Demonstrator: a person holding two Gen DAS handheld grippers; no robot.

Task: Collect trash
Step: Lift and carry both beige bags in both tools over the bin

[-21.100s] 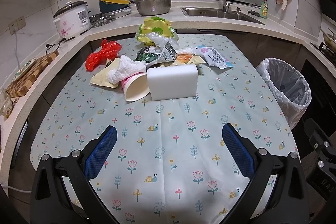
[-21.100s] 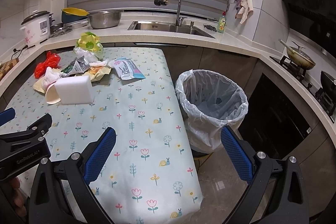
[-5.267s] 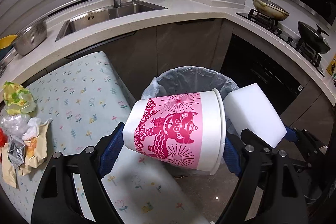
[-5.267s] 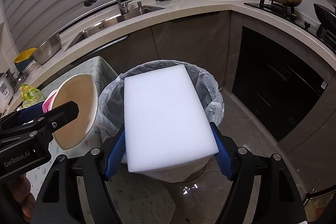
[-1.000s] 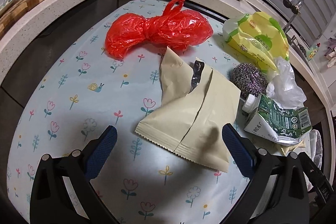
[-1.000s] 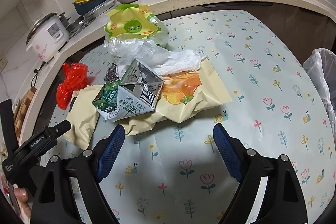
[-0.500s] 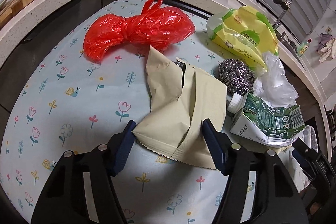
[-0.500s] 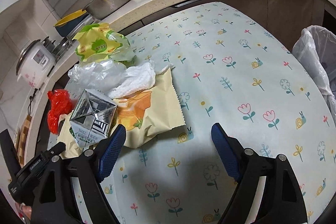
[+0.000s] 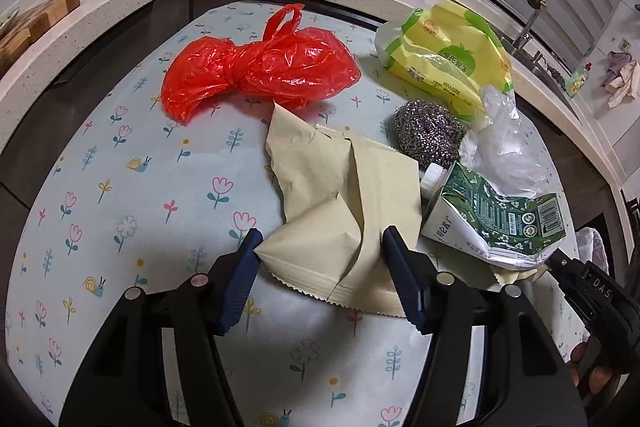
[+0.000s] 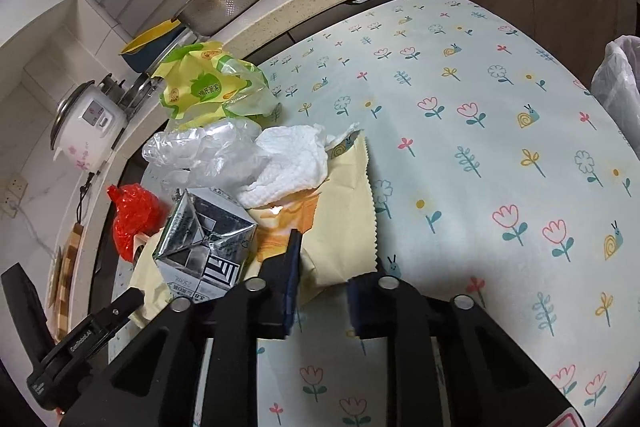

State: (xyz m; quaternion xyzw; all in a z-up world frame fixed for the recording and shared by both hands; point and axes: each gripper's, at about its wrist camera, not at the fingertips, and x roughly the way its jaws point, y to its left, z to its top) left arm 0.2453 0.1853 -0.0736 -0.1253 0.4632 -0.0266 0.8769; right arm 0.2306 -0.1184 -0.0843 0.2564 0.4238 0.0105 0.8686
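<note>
Two light, limp wrappers: your left gripper pinches the tan pouch by its crinkly edge; your right gripper clamps the yellow packet.

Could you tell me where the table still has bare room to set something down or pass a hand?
Bare tablecloth runs from the yellow wrapper towards the bin liner. Another free patch lies beside the tan pouch, below the red bag. Between the scourer, milk carton and tissue it is crowded.
</note>
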